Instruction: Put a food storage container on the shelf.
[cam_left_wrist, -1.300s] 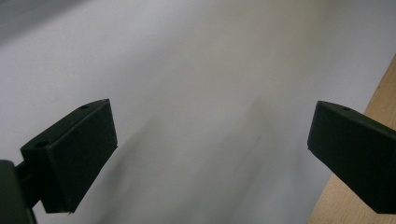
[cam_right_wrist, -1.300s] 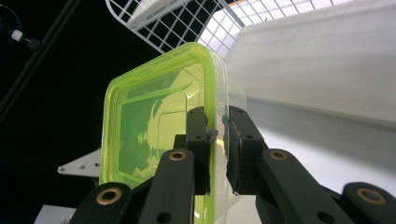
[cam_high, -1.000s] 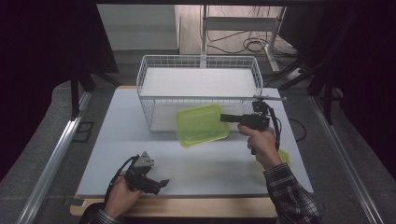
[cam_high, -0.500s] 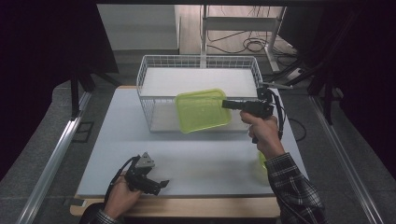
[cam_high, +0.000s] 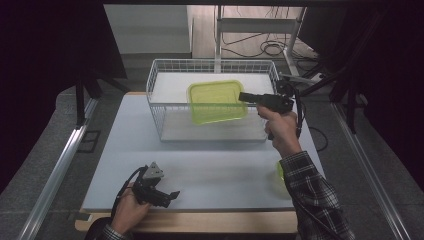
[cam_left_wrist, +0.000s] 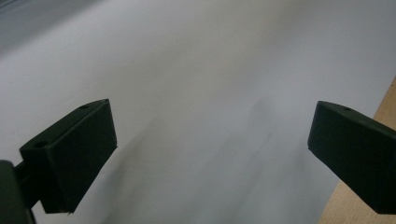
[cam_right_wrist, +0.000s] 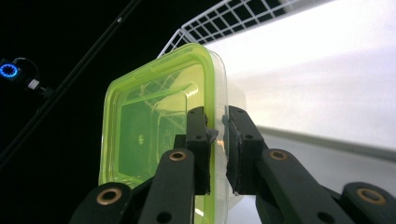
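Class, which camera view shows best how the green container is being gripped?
The right gripper view: the right gripper has its jaws pinched on the green container at its rim. The high view shows the container small, above the wire basket. The left gripper view shows bare table.

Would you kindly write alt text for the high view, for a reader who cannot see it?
The right hand-held gripper holds a yellow-green lidded container by its edge above a white wire basket at the far side of a white table. The left hand-held gripper rests near the table's front edge, jaws open.
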